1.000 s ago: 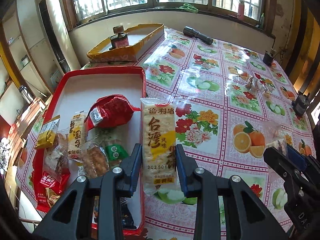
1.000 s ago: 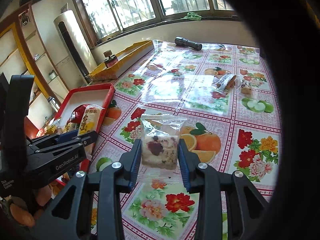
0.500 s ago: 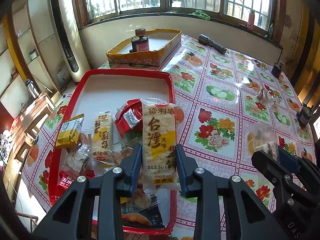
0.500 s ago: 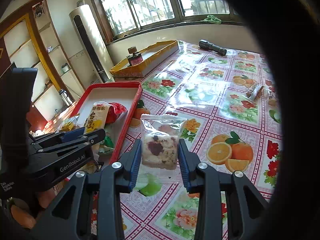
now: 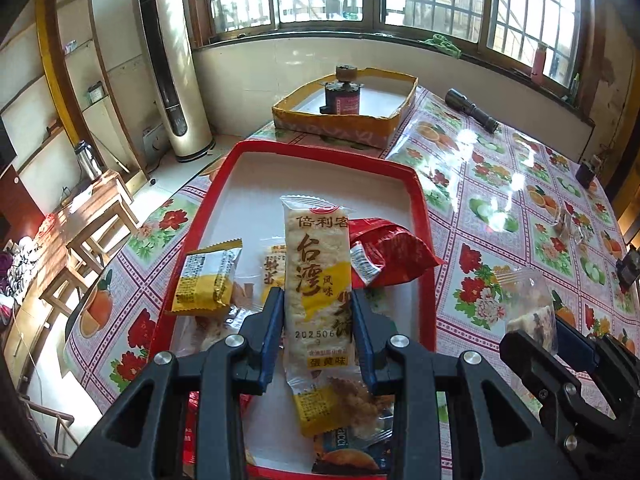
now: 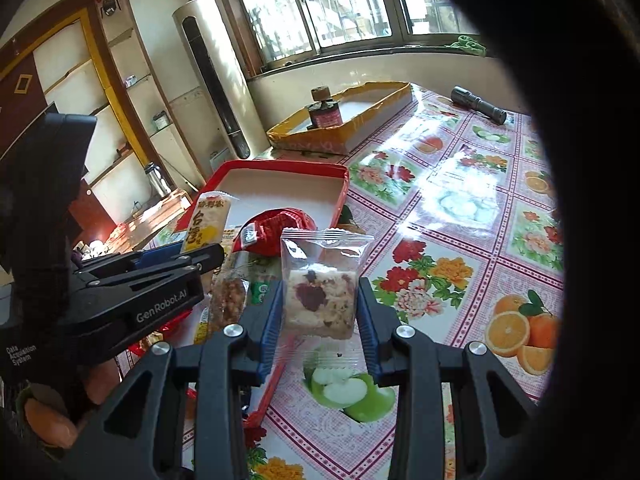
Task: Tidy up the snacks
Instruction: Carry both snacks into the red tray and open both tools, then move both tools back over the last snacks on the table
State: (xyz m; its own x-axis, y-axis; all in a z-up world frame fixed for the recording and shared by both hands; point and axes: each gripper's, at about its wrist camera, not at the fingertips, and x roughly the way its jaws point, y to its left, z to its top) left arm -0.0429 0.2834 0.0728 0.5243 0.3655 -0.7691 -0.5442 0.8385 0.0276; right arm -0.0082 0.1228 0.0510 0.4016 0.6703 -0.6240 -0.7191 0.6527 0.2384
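My left gripper [image 5: 316, 320] is shut on a long yellow-and-white rice cracker packet [image 5: 318, 280] and holds it above the red tray [image 5: 420, 200]. The tray holds a red packet [image 5: 394, 256], a small yellow packet [image 5: 208, 276] and several other snacks. My right gripper [image 6: 320, 312] is shut on a clear bag with a nougat square [image 6: 320, 292], above the tray's right edge [image 6: 340, 196]. That bag also shows at the right of the left wrist view [image 5: 532, 312]. The left gripper with its packet shows in the right wrist view [image 6: 180, 264].
A yellow cardboard box lid [image 5: 344, 120] with a dark jar [image 5: 342, 96] stands behind the tray. A black flashlight [image 5: 472, 110] lies near the window. Small wrapped snacks [image 5: 568, 220] lie on the flowered tablecloth at right. A wooden bench [image 5: 92, 216] stands left of the table.
Both grippers have moved left toward the tray, each still holding its snack. The cracker packet is now over the tray's middle and the nougat bag over its right edge.
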